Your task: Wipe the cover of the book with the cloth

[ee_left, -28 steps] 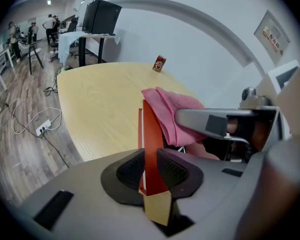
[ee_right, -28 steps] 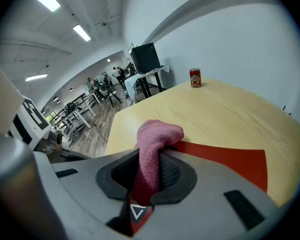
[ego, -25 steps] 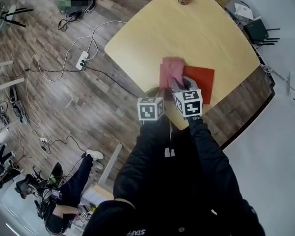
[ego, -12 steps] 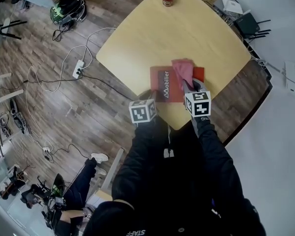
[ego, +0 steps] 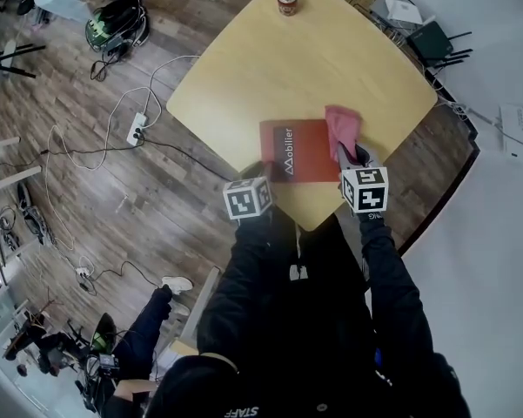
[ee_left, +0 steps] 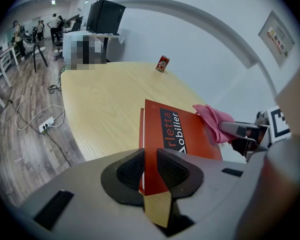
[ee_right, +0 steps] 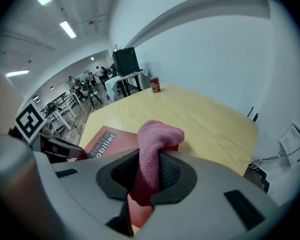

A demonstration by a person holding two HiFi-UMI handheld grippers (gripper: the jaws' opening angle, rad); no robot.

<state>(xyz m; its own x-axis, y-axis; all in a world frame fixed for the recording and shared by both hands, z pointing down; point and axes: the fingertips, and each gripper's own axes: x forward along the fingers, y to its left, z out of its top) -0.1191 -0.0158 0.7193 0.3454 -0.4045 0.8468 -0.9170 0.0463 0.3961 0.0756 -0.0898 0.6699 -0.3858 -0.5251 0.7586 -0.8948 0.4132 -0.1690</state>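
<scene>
On the wooden table (ego: 331, 59), we press a pink cloth (ego: 342, 127) to a red book (ego: 300, 149).
Our left gripper (ee_left: 150, 171) is clamped on the book's near edge; the book lies flat by the table's near corner. Our right gripper (ee_right: 149, 173) is closed tight on the cloth, whose bunched end lies over the cover's right edge. A red can (ego: 286, 2) stands at the far edge.

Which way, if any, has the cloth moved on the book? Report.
Yes. The cloth, shut in the right tool, has slid rightward in the head view, from the book's left end to its right edge.
</scene>
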